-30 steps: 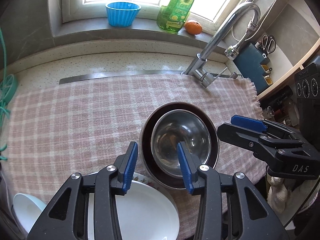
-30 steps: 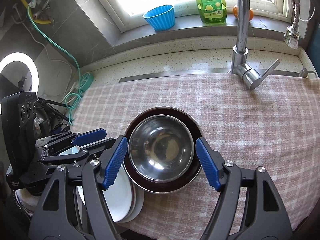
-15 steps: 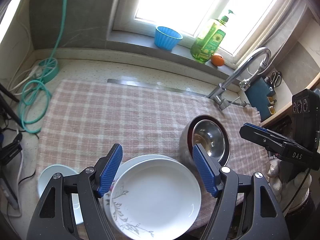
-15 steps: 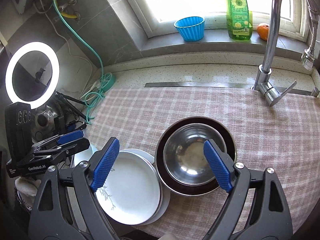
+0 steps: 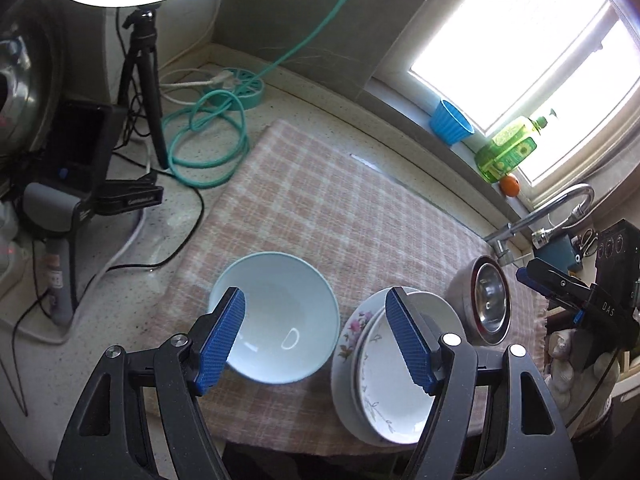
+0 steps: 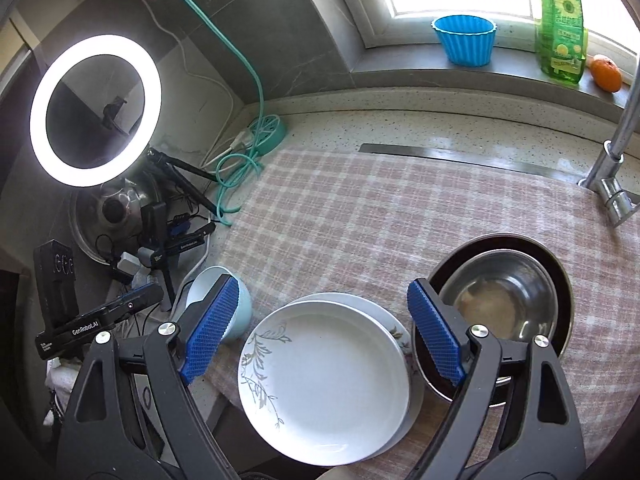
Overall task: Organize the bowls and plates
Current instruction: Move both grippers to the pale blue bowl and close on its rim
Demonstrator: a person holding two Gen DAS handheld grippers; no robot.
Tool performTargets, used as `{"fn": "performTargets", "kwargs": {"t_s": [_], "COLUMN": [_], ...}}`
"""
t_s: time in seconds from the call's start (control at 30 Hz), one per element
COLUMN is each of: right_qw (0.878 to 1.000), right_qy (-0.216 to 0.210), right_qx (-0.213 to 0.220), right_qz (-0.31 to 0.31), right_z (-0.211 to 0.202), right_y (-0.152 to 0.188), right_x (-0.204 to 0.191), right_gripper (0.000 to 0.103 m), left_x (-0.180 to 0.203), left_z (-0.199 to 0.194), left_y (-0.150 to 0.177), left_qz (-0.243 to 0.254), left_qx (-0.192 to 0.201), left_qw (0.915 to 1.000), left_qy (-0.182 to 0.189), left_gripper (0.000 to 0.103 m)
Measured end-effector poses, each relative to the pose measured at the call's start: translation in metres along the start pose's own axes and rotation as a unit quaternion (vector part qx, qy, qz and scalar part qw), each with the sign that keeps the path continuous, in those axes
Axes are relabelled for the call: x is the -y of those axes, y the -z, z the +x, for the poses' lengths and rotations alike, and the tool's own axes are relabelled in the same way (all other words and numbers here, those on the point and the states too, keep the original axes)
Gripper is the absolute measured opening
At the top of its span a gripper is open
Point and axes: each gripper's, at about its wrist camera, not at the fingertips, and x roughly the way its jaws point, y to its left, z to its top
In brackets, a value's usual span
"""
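Observation:
A light blue bowl (image 5: pixel 280 320) rests on the checked cloth (image 5: pixel 340 208), and my left gripper (image 5: pixel 314 300) hovers over it, open, with its pads clear of the rim. To its right lies a stack of white floral plates (image 5: pixel 384 364). My right gripper (image 6: pixel 320 292) hangs open above these plates (image 6: pixel 328 380), touching nothing. A steel bowl (image 6: pixel 504 300) sits nested in a dark bowl (image 6: pixel 560 276) at the right. In the right wrist view the light blue bowl (image 6: pixel 240 316) is half hidden behind a finger, and the left gripper (image 6: pixel 136 300) shows at the left.
A lit ring light (image 6: pixel 96 110) on a tripod, cables and a coiled green hose (image 5: pixel 208 136) crowd the counter to the left. The faucet (image 6: pixel 616 152) rises at the right. On the sill stand a blue cup (image 6: pixel 466 40), a soap bottle (image 6: pixel 560 28) and an orange (image 6: pixel 606 74).
Both grippers moved left and their jaws widened. The left went from over the steel bowl to over the light blue bowl. The right went from the steel bowl to the plates.

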Motion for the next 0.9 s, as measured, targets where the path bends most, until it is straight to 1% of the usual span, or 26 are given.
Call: {"fn": "performTargets", "kwargs": {"t_s": [0.17, 0.3, 0.4, 0.47, 0.6, 0.63, 0.67, 0.73, 0.77, 0.83, 0.87, 0.9], "right_qw": [0.999, 0.995, 0.992, 0.991, 0.987, 0.987, 0.986, 0.984, 0.983, 0.982, 0.982, 0.982], "right_qy": [-0.031, -0.063, -0.075, -0.08, -0.08, -0.078, -0.075, -0.07, -0.067, -0.064, -0.06, -0.057], "right_qx": [-0.035, -0.076, -0.098, -0.108, -0.133, -0.139, -0.145, -0.157, -0.161, -0.168, -0.172, -0.174], "right_qz": [-0.014, -0.025, -0.026, -0.027, -0.031, -0.033, -0.037, -0.044, -0.048, -0.053, -0.054, -0.055], "right_z": [0.031, 0.063, 0.084, 0.096, 0.12, 0.125, 0.13, 0.138, 0.143, 0.15, 0.153, 0.156], "right_y": [-0.001, 0.0, 0.001, 0.001, 0.002, 0.004, 0.005, 0.008, 0.01, 0.012, 0.013, 0.013], "right_x": [-0.022, -0.039, -0.05, -0.056, -0.065, -0.067, -0.069, -0.073, -0.075, -0.078, -0.079, -0.079], "right_gripper": [0.089, 0.089, 0.089, 0.088, 0.075, 0.071, 0.069, 0.06, 0.058, 0.052, 0.051, 0.047], "left_x": [-0.025, -0.043, -0.054, -0.06, -0.068, -0.069, -0.07, -0.071, -0.071, -0.072, -0.073, -0.074], "left_z": [-0.002, -0.002, 0.002, 0.007, 0.018, 0.021, 0.023, 0.027, 0.028, 0.03, 0.031, 0.032], "left_y": [0.011, 0.014, 0.016, 0.018, 0.023, 0.024, 0.024, 0.024, 0.024, 0.025, 0.025, 0.025], "left_qz": [-0.024, -0.043, -0.054, -0.065, -0.08, -0.084, -0.087, -0.089, -0.089, -0.09, -0.091, -0.093], "left_qx": [-0.003, -0.004, -0.009, -0.016, -0.03, -0.033, -0.036, -0.04, -0.04, -0.042, -0.042, -0.042], "left_qw": [0.9997, 0.9991, 0.9985, 0.9977, 0.9963, 0.9958, 0.9953, 0.995, 0.995, 0.9947, 0.9946, 0.9944], "left_qy": [-0.006, -0.003, -0.003, 0.0, 0.011, 0.015, 0.019, 0.023, 0.023, 0.026, 0.027, 0.028], "left_gripper": [0.073, 0.072, 0.069, 0.063, 0.057, 0.054, 0.049, 0.045, 0.043, 0.042, 0.042, 0.042]}}
